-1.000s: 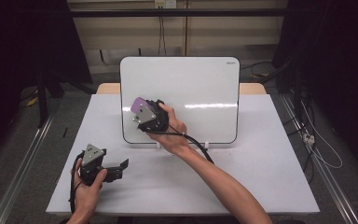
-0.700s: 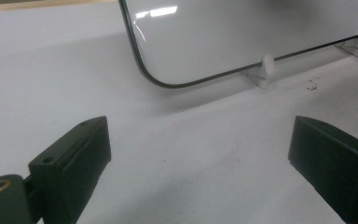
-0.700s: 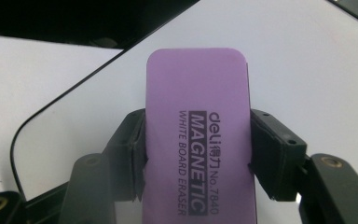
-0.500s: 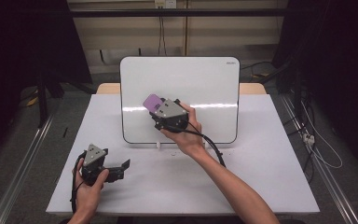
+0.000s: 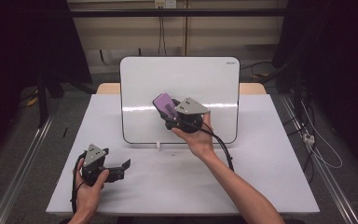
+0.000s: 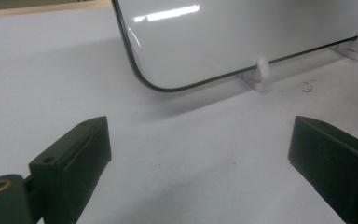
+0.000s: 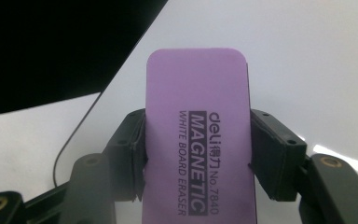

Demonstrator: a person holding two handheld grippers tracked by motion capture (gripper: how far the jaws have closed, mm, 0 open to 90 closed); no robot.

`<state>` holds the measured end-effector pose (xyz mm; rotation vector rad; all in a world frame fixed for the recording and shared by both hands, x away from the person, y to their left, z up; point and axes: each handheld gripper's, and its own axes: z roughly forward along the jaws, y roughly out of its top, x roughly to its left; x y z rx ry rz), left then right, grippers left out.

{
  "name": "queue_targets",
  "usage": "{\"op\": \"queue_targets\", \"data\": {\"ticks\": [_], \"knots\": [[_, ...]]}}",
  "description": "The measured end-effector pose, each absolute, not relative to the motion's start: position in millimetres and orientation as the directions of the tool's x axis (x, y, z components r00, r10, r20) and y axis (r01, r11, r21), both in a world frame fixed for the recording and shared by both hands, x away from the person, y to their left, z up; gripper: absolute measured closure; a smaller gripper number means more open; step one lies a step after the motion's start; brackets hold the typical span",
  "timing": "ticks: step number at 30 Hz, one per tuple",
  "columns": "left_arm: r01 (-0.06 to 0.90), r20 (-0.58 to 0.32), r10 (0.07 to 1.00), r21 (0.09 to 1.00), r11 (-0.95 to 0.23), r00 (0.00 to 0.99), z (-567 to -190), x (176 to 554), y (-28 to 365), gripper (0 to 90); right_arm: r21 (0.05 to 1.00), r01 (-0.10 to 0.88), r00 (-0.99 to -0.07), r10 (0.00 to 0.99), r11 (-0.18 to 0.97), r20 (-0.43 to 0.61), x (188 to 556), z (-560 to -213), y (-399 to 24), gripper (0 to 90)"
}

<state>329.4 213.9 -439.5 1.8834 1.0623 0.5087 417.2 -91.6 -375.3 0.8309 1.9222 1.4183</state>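
A white board (image 5: 205, 84) stands tilted at the back of the table on small white feet (image 6: 262, 68). My right gripper (image 5: 170, 109) is held up in front of the board's middle, shut on a purple magnetic whiteboard eraser (image 5: 164, 104). In the right gripper view the eraser (image 7: 198, 126) sits clamped between the two black jaws, its printed face toward the camera and the board (image 7: 307, 56) behind it. My left gripper (image 5: 123, 167) rests low on the table at the front left, jaws wide open with nothing between them. The board's lower left corner (image 6: 154, 84) lies ahead of it.
The table (image 5: 261, 177) has a white cover with bare room at the front and right. Metal rails (image 5: 23, 163) run along the floor on both sides. Cables (image 5: 319, 149) lie on the floor at the right. Small dark specks (image 6: 307, 86) mark the cover near the board's foot.
My right gripper has carried the eraser rightward across the board's face, from its left part to about its middle. The left gripper has stayed put.
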Motion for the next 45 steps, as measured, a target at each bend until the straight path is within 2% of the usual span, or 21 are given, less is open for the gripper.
{"op": "queue_targets", "data": {"ticks": [10,18,29,35,45], "knots": [[0.415,-0.042,0.811,0.874,-0.253,0.583,-434.5,329.2,196.2,5.5,0.973,0.156,-0.621,0.783,0.171,-0.038,404.6,-384.8,-110.6,41.7],[0.400,-0.067,0.809,0.891,-0.215,0.584,-427.5,332.5,180.9,5.3,0.977,0.181,-0.616,0.788,0.116,0.021,396.2,-392.8,-125.5,41.7],[0.323,-0.034,0.756,0.916,-0.238,0.654,-413.3,337.9,143.6,7.0,0.979,0.199,-0.624,0.774,0.032,0.101,391.8,-392.7,-127.3,41.7],[0.282,-0.071,0.716,0.942,-0.180,0.695,-404.3,343.1,120.0,6.2,0.976,0.214,-0.625,0.764,-0.033,0.163,388.4,-396.5,-125.8,41.7],[0.330,-0.181,0.708,0.941,-0.078,0.683,-409.7,354.4,90.1,14.7,0.972,0.223,-0.631,0.749,-0.073,0.201,381.8,-398.2,-123.8,41.7]]}}
